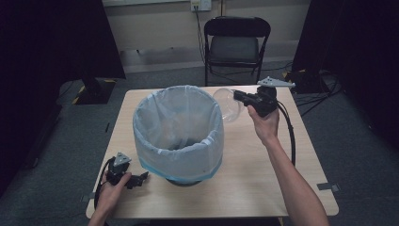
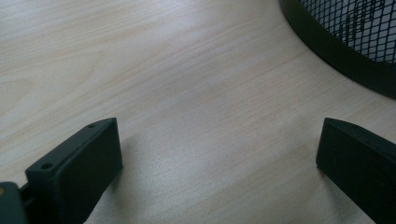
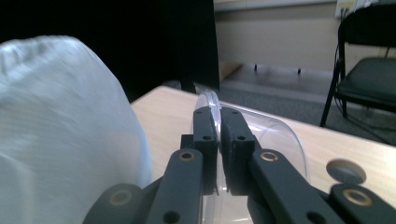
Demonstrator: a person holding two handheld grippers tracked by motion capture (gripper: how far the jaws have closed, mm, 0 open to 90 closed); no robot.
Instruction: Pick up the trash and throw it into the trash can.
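A black mesh waste bin lined with a pale plastic bag (image 1: pixel 179 129) stands in the middle of the wooden table (image 1: pixel 254 179). My right gripper (image 1: pixel 237 96) is raised just right of the bin's rim, shut on the edge of a clear plastic cup (image 1: pixel 228 104). In the right gripper view the jaws pinch the cup's rim (image 3: pixel 208 100), with the bag (image 3: pixel 60 130) bulging at the left. My left gripper (image 1: pixel 141 180) rests low on the table at the bin's front left, open. Its fingers (image 2: pixel 79 163) stand wide apart over bare wood, and the bin's mesh base (image 2: pixel 345 42) is at the upper right.
A black folding chair (image 1: pixel 235 44) stands beyond the table's far edge. Dark curtains flank the room and cables (image 1: pixel 320 89) lie on the floor at the right. A small round grey disc (image 3: pixel 345 170) lies on the table near the right gripper.
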